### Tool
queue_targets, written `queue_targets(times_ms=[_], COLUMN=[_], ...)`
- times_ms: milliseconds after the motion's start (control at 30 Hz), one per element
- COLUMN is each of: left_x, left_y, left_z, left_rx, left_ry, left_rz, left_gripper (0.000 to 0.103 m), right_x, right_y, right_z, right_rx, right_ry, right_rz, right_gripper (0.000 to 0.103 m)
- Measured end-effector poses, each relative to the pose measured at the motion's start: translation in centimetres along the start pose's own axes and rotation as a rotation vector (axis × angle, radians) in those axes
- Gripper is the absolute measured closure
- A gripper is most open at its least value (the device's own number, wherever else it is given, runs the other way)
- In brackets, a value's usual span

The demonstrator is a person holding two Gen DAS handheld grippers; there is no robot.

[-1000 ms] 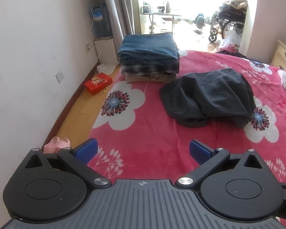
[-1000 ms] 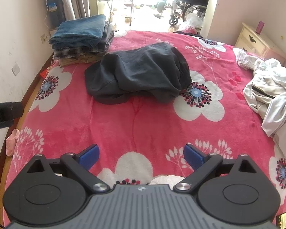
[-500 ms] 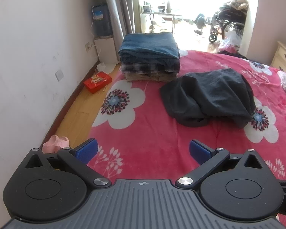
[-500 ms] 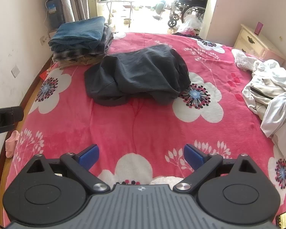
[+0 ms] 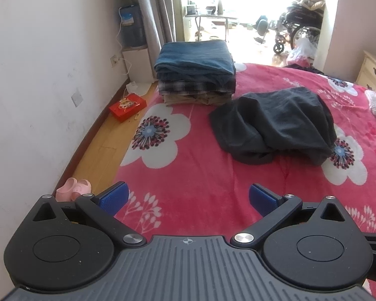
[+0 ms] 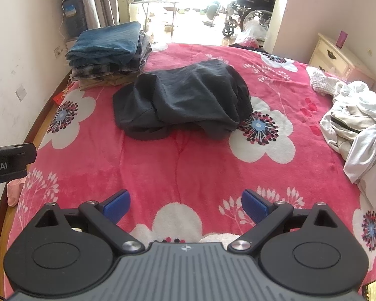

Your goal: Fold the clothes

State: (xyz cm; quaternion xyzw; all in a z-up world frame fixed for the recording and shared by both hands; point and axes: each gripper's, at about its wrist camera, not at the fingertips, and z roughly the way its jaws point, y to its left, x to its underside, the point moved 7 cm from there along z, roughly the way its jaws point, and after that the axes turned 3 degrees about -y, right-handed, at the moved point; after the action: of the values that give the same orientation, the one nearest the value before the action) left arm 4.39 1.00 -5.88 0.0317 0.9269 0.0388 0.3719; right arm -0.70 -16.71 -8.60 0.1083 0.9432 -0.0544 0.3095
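A dark grey garment (image 5: 275,125) (image 6: 185,100) lies crumpled in the middle of a pink flowered bed (image 5: 200,175) (image 6: 178,165). Behind it at the bed's far left corner stands a stack of folded clothes (image 5: 196,71) (image 6: 107,55) with a blue piece on top. A heap of white clothes (image 6: 358,128) lies at the bed's right side. My left gripper (image 5: 187,198) is open, well short of the dark garment, nothing between its blue pads. My right gripper (image 6: 185,204) is open too, above bare blanket. The left gripper's body (image 6: 7,163) shows at the right view's left edge.
A white wall (image 5: 37,75) runs along the left, with a strip of wood floor holding a red box (image 5: 127,106) and pink slippers (image 5: 74,188). A cream nightstand (image 6: 338,55) stands at the far right. A wheelchair (image 6: 250,10) sits beyond the bed.
Both grippers have drifted slightly; the scene shifts a little downward in both views. Neither gripper has opened or shut, and no clothes have moved.
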Motion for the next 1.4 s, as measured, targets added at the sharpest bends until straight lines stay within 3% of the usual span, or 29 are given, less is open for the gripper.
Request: queue_targets(times_ms=[900,1400], left_x=[-0.7,-1.8], left_y=[0.3,-0.9], left_z=[1.0,2.4], left_rx=[-0.005,0.039], left_ry=[0.011,-0.014], left_rz=[0.001,0.005], left_gripper=[0.000,0.000], right_x=[-0.7,-1.3], right_y=[0.4,-0.5], right_z=[0.8,2.2], right_rx=[0.000,-0.011], right_ry=[0.011,0.013], right_rz=[-0.002,0.041], right_gripper=[0.005,0.005])
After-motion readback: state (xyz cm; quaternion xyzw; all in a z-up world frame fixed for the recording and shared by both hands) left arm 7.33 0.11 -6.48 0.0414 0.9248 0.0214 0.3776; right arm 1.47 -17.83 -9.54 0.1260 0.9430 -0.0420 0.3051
